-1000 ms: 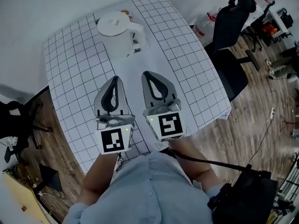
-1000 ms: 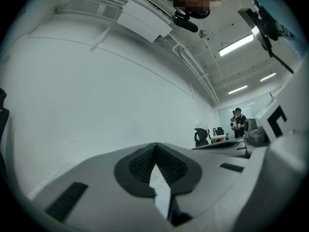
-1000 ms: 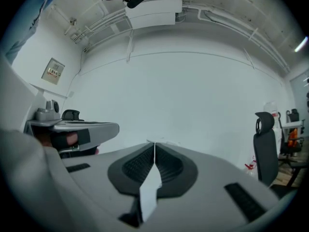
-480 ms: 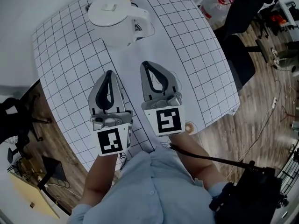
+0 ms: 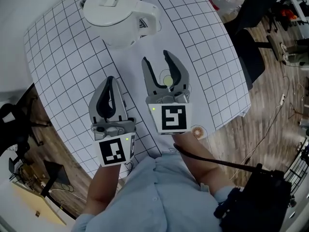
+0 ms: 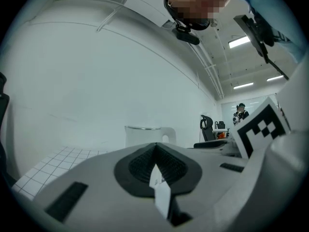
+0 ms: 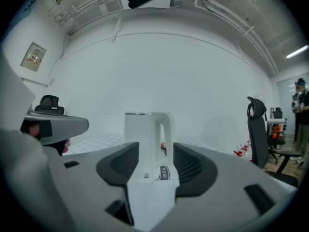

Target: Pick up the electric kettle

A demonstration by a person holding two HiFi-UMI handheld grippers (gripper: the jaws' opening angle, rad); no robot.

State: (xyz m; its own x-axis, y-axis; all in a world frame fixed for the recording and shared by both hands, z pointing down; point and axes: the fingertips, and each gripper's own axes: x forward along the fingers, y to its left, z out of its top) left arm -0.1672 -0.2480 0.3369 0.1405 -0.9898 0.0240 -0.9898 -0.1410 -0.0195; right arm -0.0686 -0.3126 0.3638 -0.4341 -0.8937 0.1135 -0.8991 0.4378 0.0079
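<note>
The white electric kettle (image 5: pixel 113 13) stands upright at the far end of the grid-patterned table (image 5: pixel 63 57), its handle (image 5: pixel 147 16) turned to the right. My right gripper (image 5: pixel 156 57) hovers short of the kettle, its jaws opening with nothing between them. In the right gripper view the kettle (image 7: pixel 145 139) stands straight ahead, framed by the spread jaws of the right gripper (image 7: pixel 154 153). My left gripper (image 5: pixel 108 81) is lower left of it, jaws shut and empty. Beyond the closed tips of the left gripper (image 6: pixel 155 146), the kettle (image 6: pixel 142 137) shows small and apart.
A small yellow round mark (image 5: pixel 167 81) lies on the table under the right jaws, and a round coaster (image 5: pixel 197 132) sits near the front edge. A black office chair (image 5: pixel 251 47) stands right of the table, another chair (image 5: pixel 12 129) on the left. A black bag (image 5: pixel 260 202) is lower right.
The right gripper's jaws have gone from shut to spread apart. Both grippers have sunk toward the table, and the kettle now sits larger and closer in the head view.
</note>
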